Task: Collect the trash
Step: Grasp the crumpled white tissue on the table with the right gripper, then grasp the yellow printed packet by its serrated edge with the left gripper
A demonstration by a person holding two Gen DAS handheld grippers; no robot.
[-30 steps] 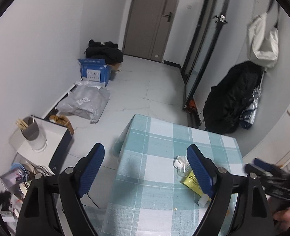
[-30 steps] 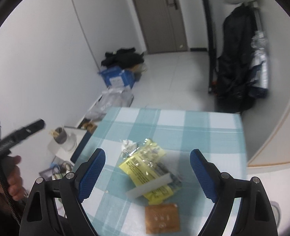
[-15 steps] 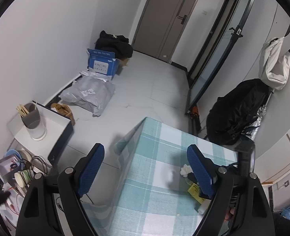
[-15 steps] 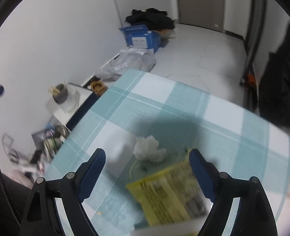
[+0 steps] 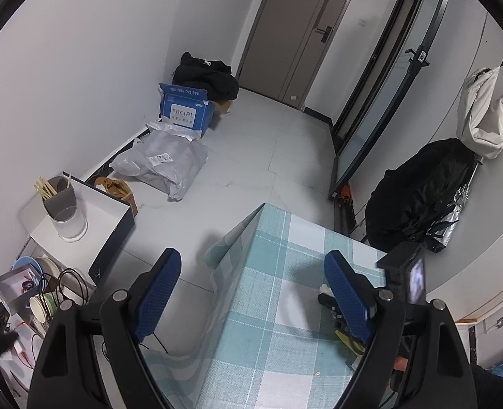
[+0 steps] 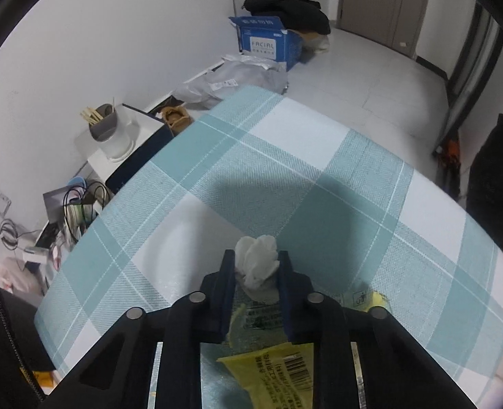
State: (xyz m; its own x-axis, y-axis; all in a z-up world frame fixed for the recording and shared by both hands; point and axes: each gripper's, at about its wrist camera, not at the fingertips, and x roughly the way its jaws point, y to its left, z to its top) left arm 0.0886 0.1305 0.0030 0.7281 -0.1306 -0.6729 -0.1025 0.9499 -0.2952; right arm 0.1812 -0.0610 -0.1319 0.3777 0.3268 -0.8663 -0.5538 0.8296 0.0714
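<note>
White crumpled tissue (image 6: 256, 262) is clamped between the jaws of the right tongs (image 6: 256, 266), low over the checked surface (image 6: 285, 170), so the first piece of trash is judged to be taken but not yet carried anywhere. Just beneath the right tongs a yellow wrapper (image 6: 278, 375) lies on clear plastic packaging (image 6: 255, 313) (both apparently uncollected). The left tongs (image 5: 251, 300) are held wide apart and grip nothing, hovering over the near edge of the surface. No bin or bag for the trash is seen in either view, so where the tissue is to be dropped cannot be told. Most of the task is judged to remain.
</note>
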